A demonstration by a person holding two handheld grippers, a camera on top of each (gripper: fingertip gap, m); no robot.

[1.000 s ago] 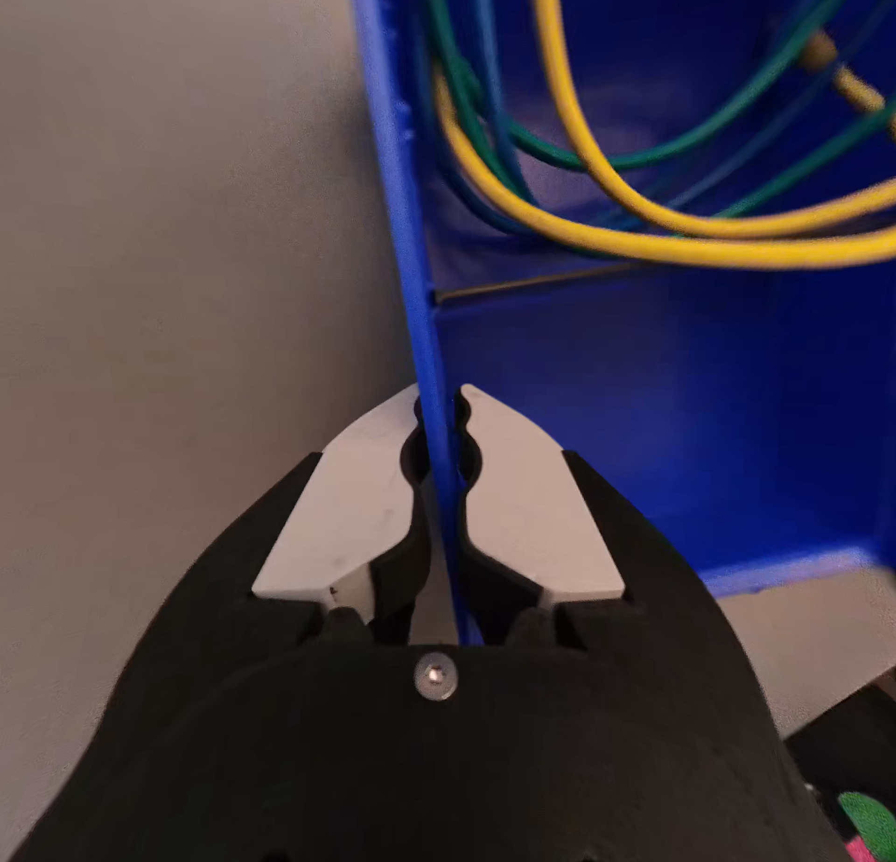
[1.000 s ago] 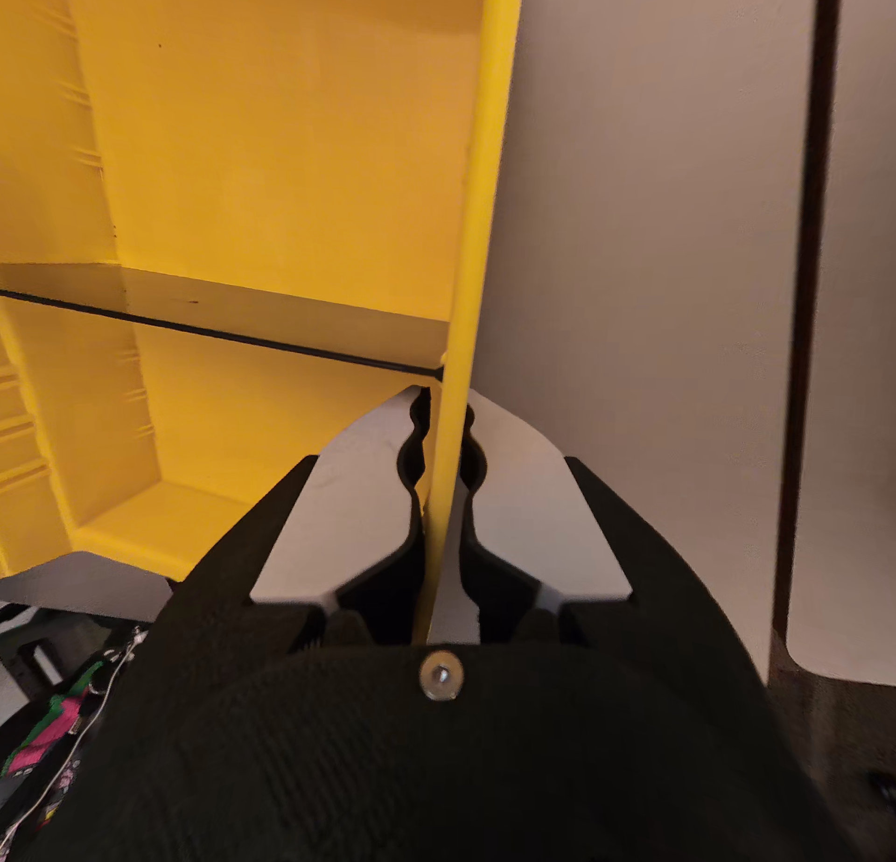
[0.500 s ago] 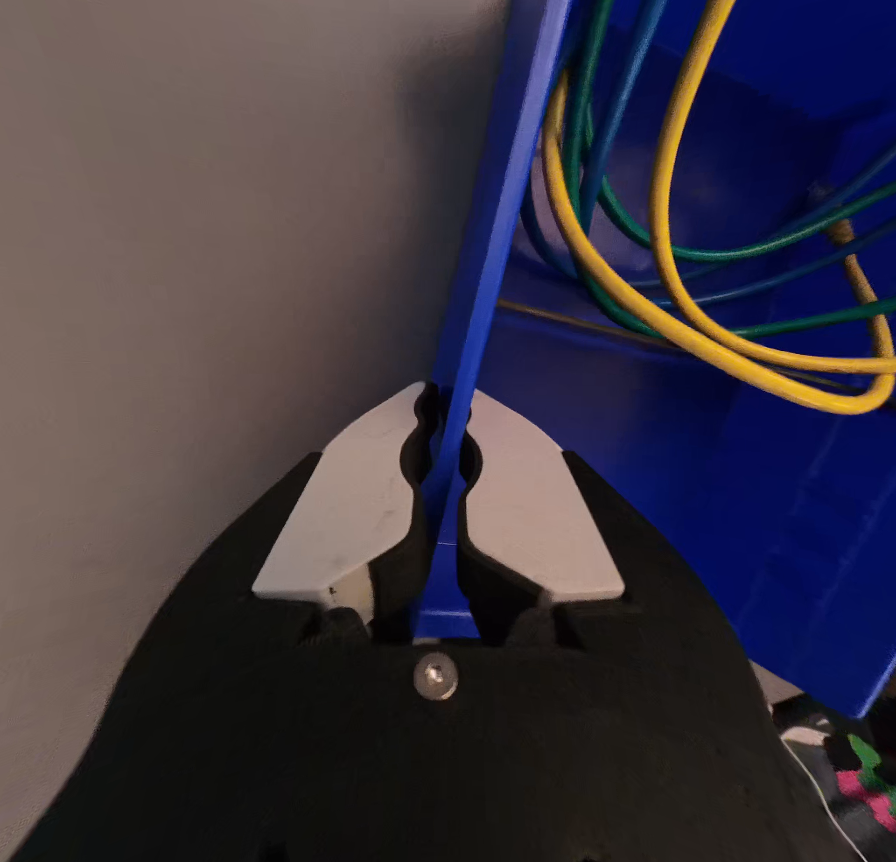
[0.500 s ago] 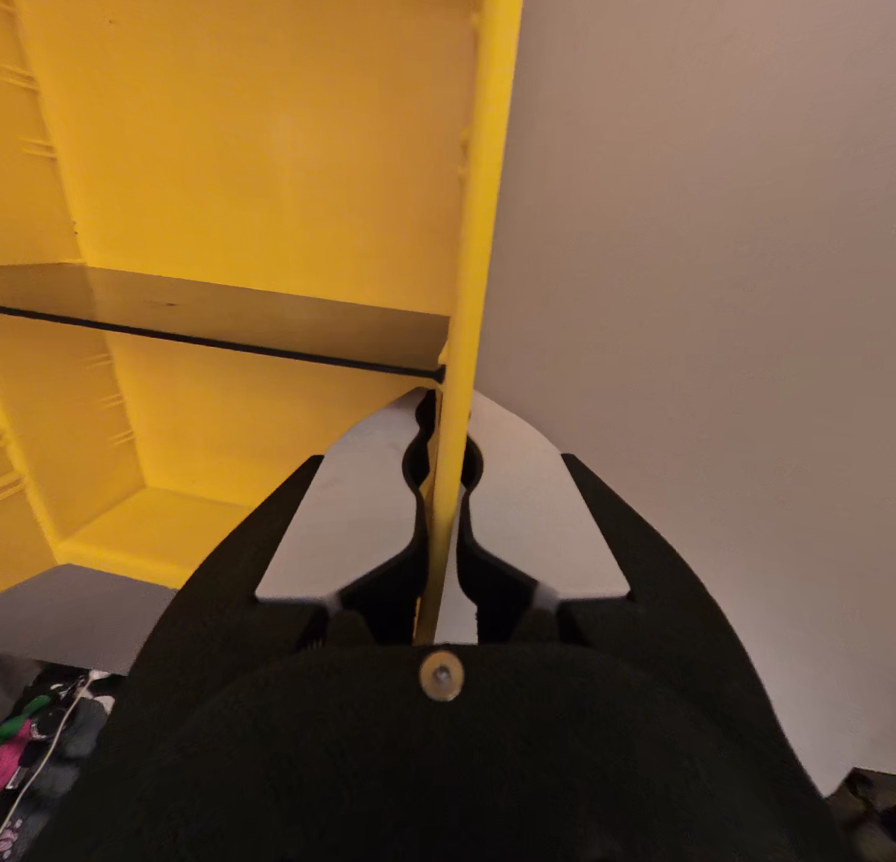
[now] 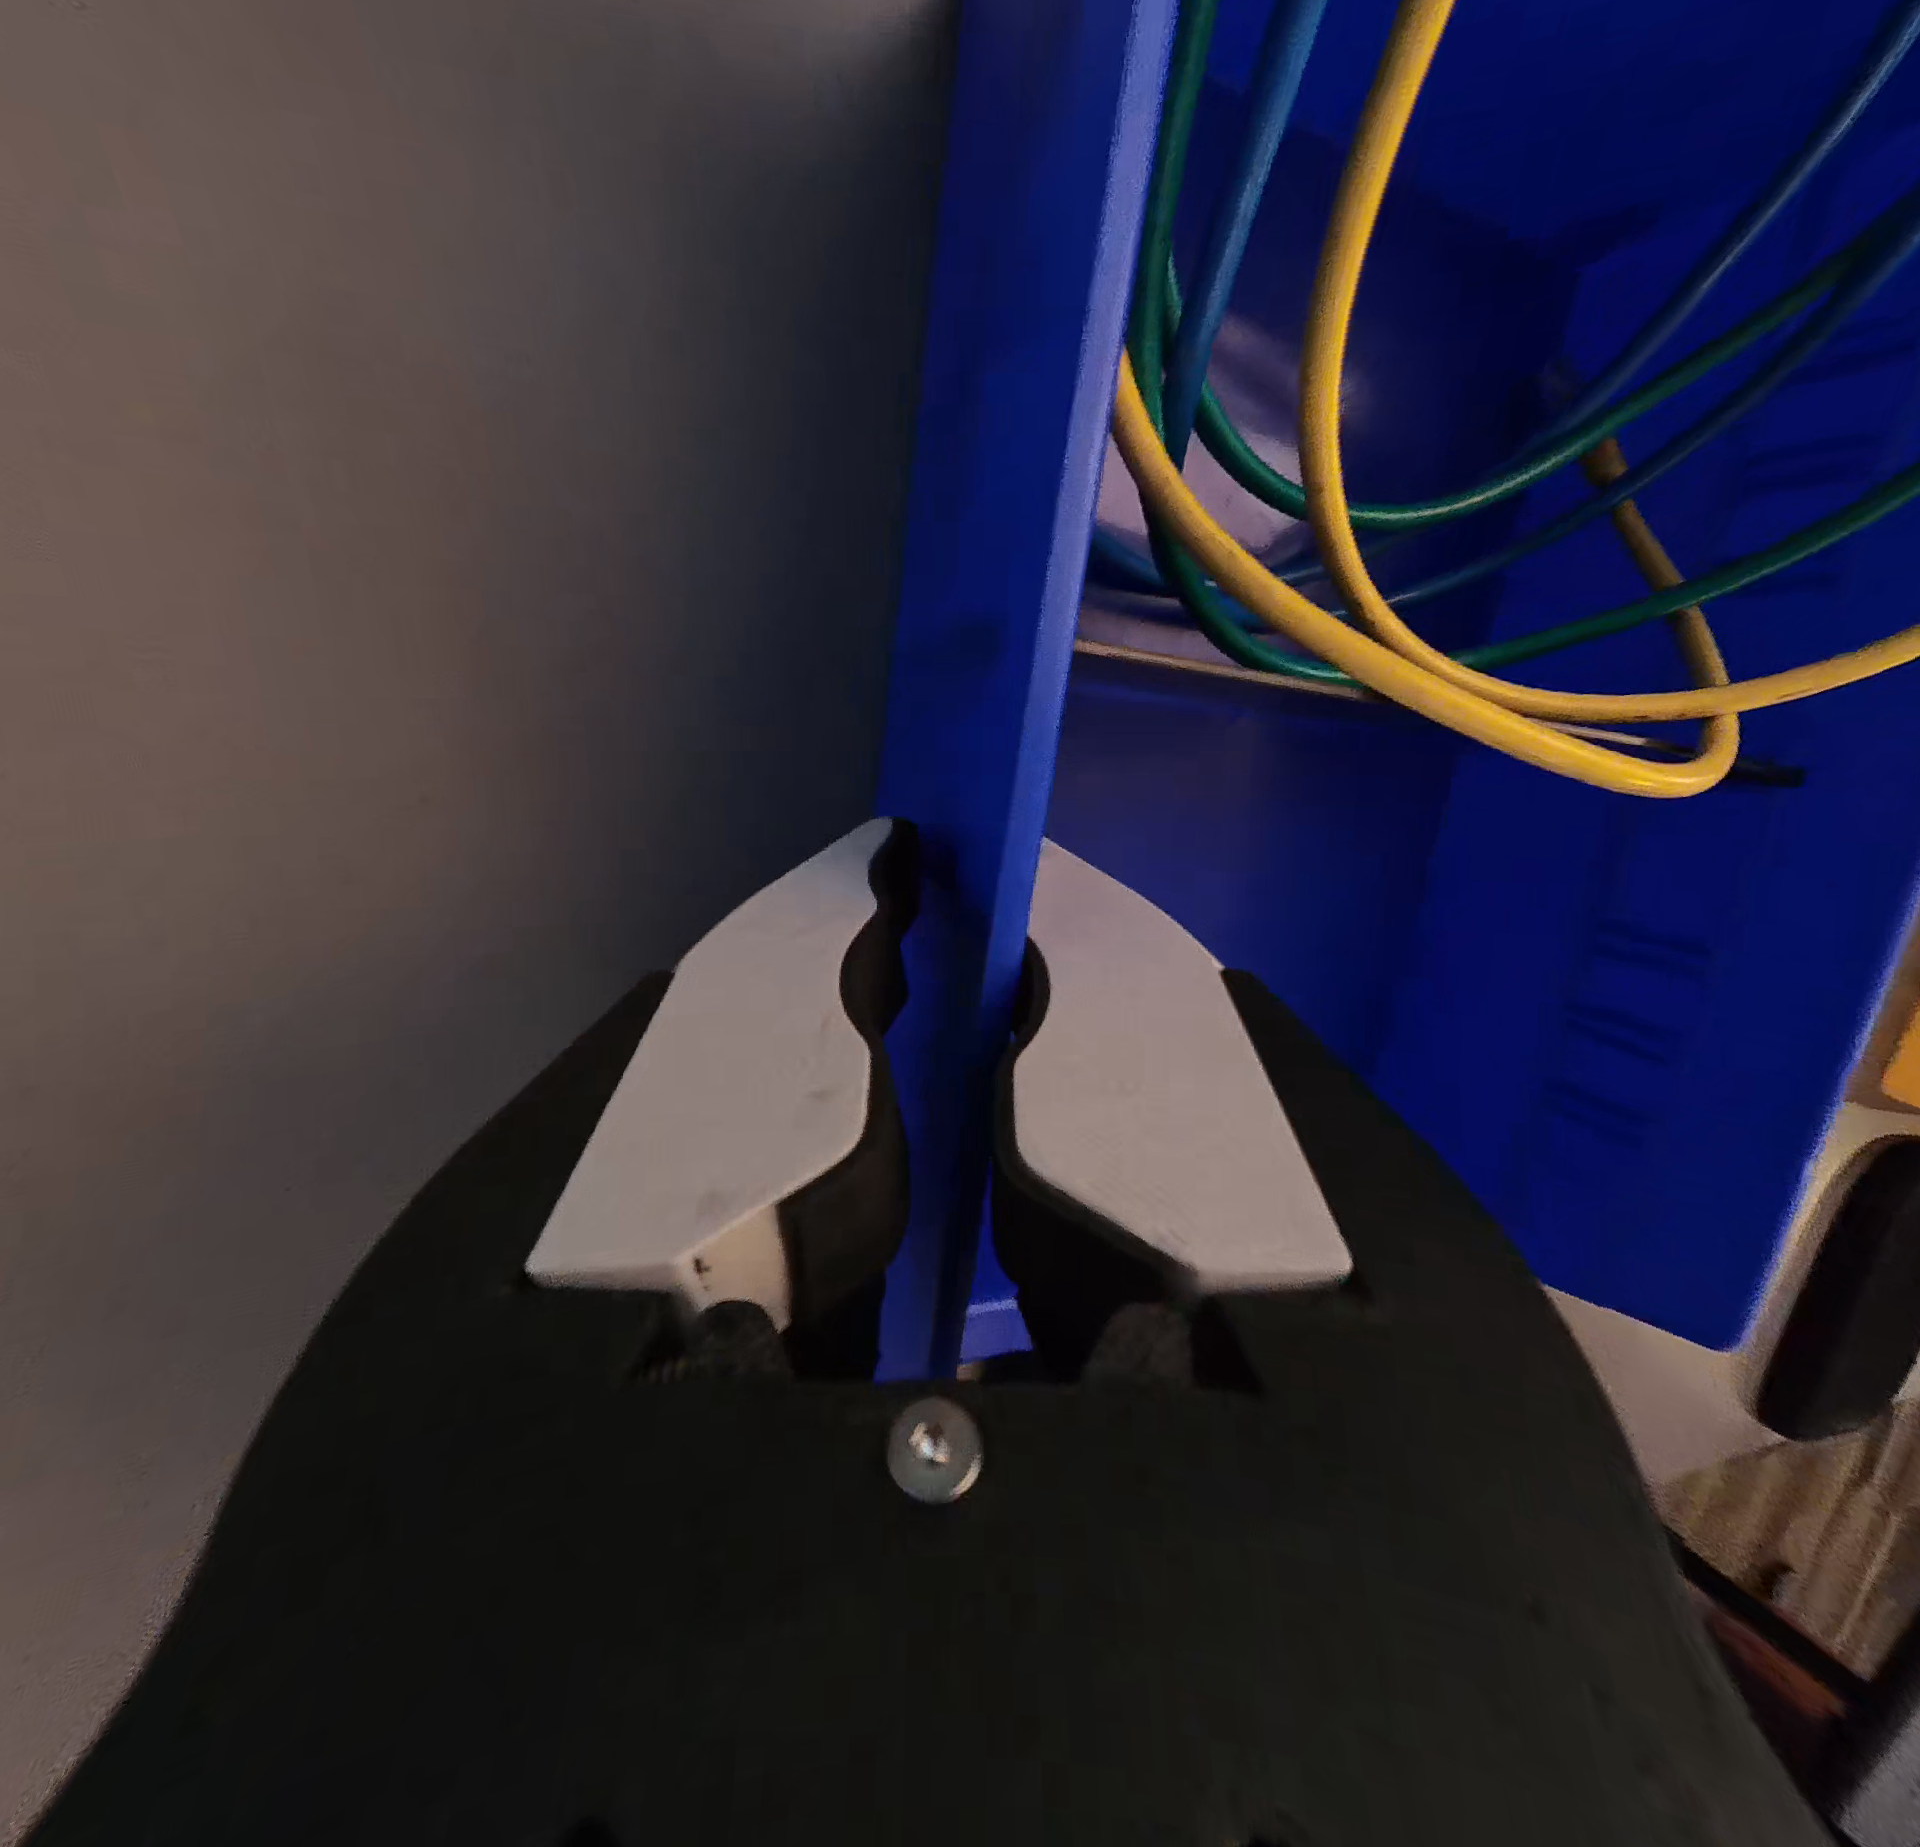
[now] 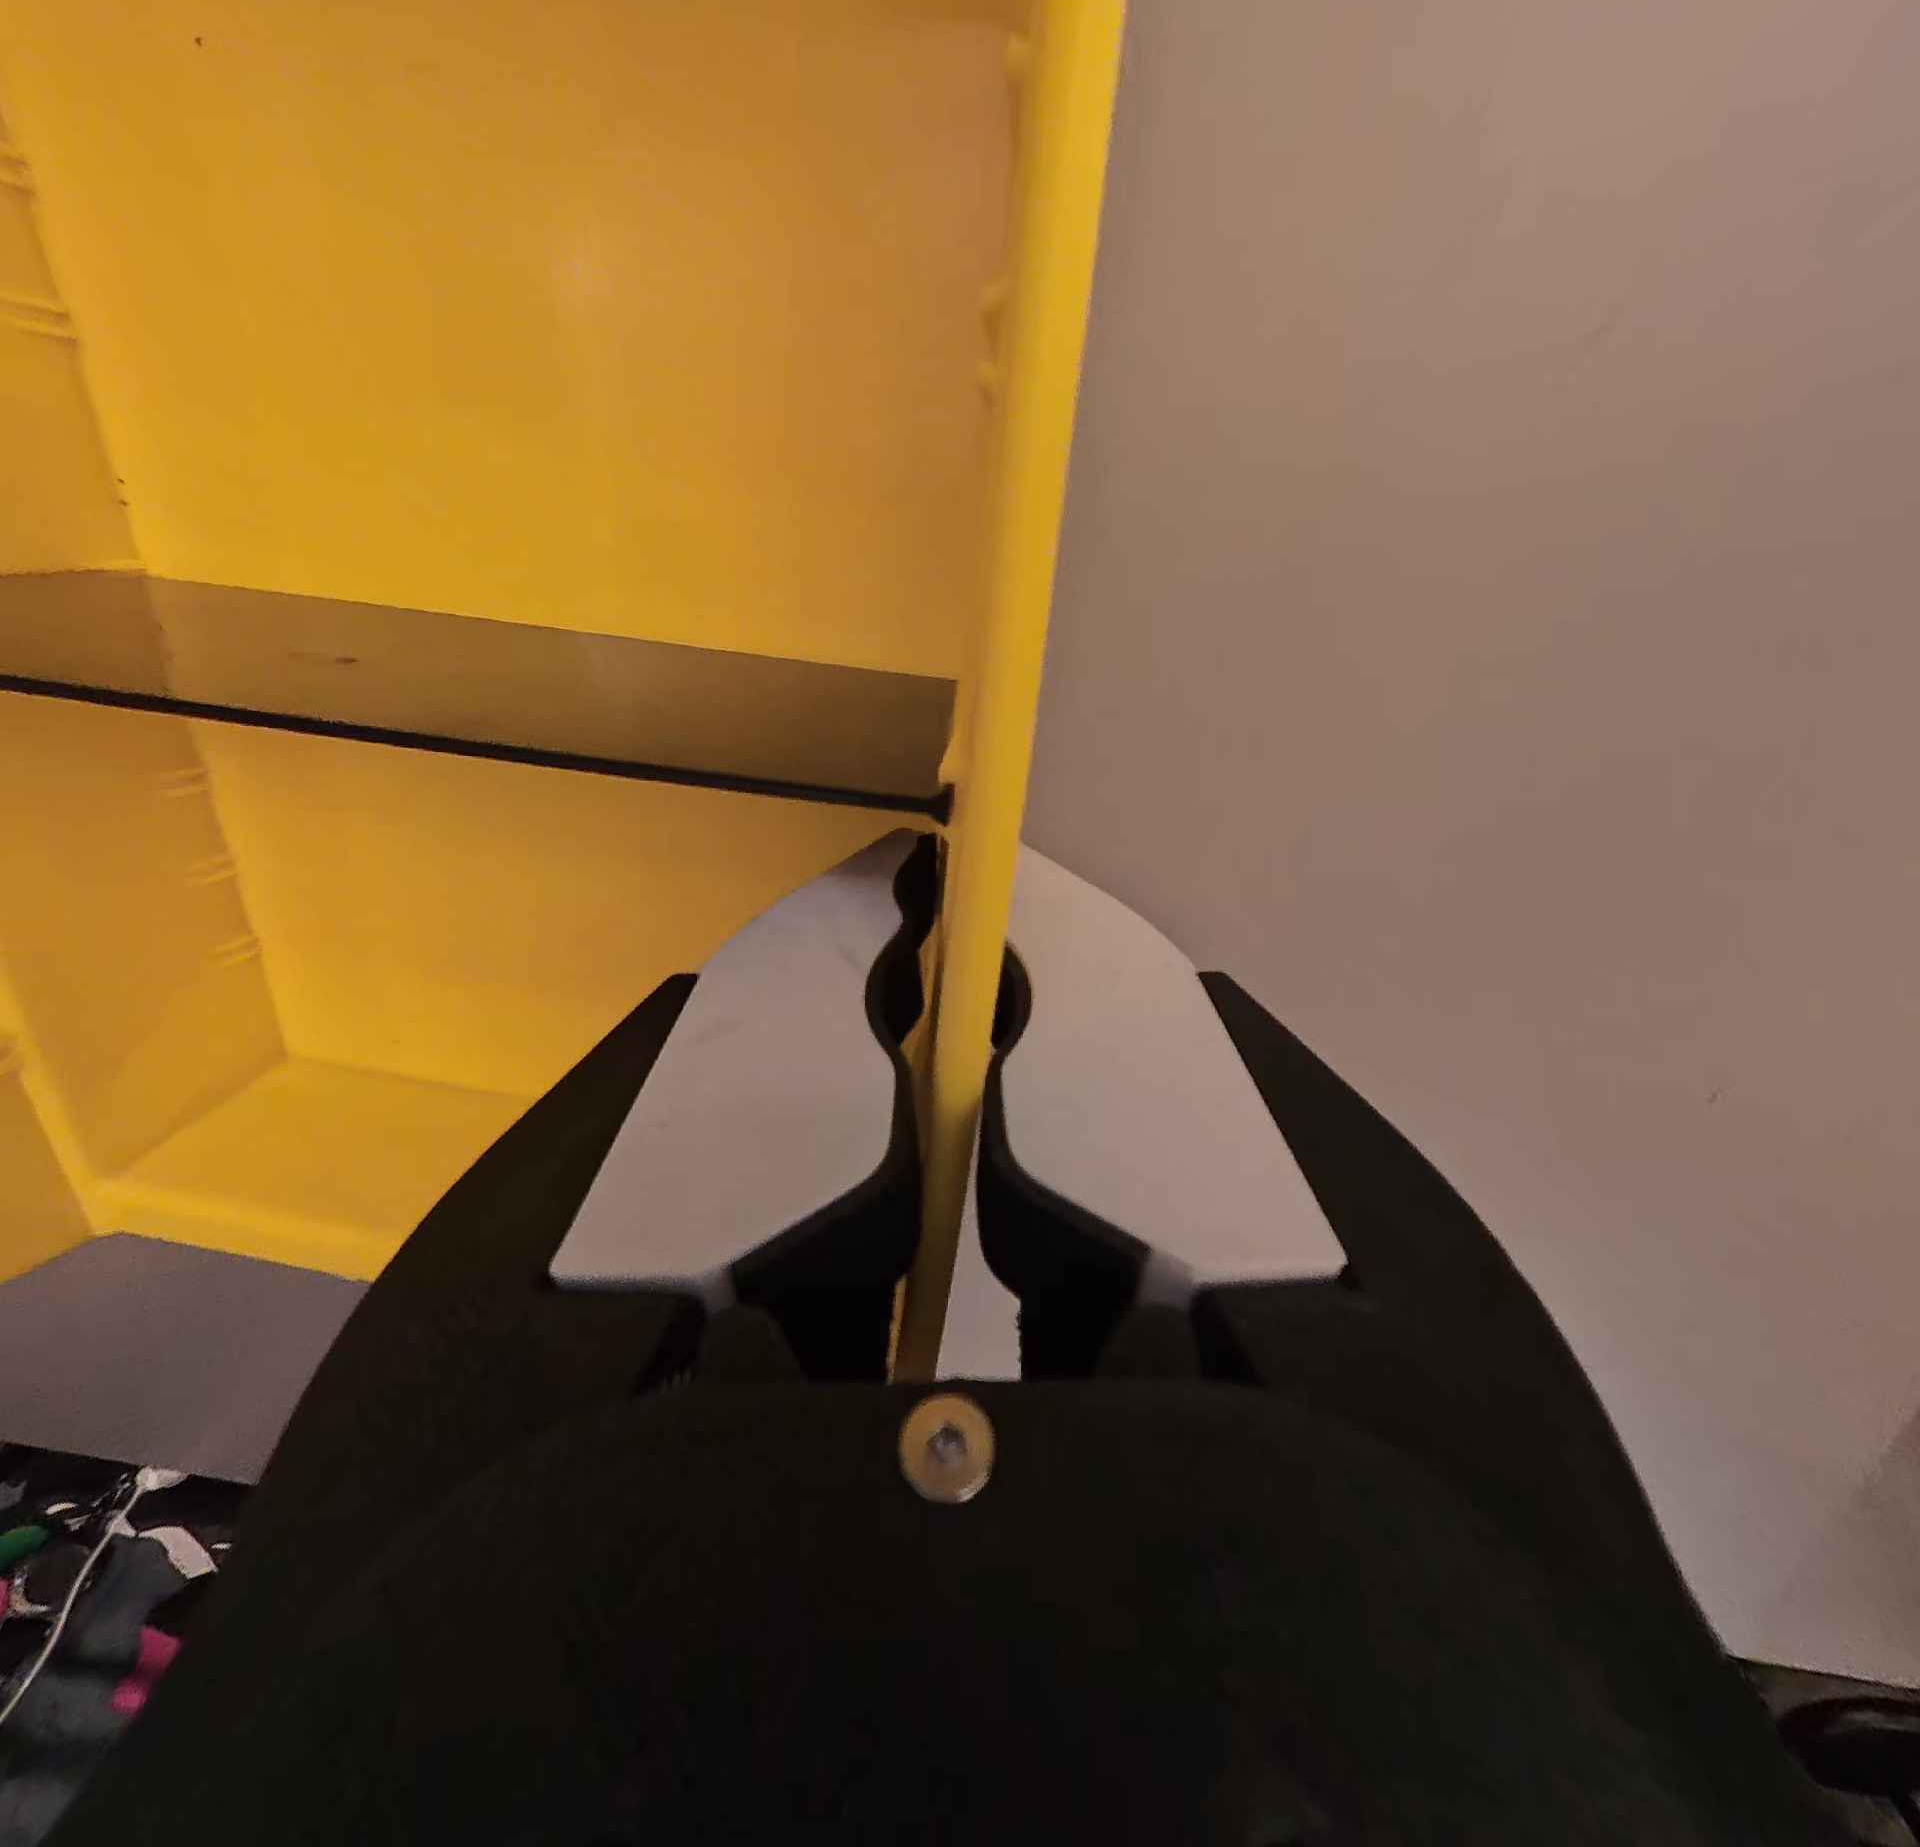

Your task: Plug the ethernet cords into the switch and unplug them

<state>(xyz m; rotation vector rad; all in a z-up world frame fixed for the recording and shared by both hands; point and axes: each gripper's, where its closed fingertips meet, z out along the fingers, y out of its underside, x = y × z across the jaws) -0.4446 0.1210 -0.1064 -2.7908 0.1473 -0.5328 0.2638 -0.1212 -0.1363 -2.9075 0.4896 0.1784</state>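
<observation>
My left gripper [image 5: 961, 966] has its jaws clamped on the side wall of the blue bin [image 5: 1029, 447]; the wall runs straight ahead from the jaws. The cords [image 5: 1351, 592] lie just beyond and to the right, inside that bin: yellow, green and blue loops draped over a thin divider, their long runs crossing my line of sight. I see no plug ends and no switch in either view. My right gripper [image 6: 961, 966] is clamped likewise on the right wall of a yellow bin [image 6: 1060, 343], which looks empty as far as I can see. I judge the left nearer the cords. Both bins rest on a pale worktop [image 5: 416, 550].
</observation>
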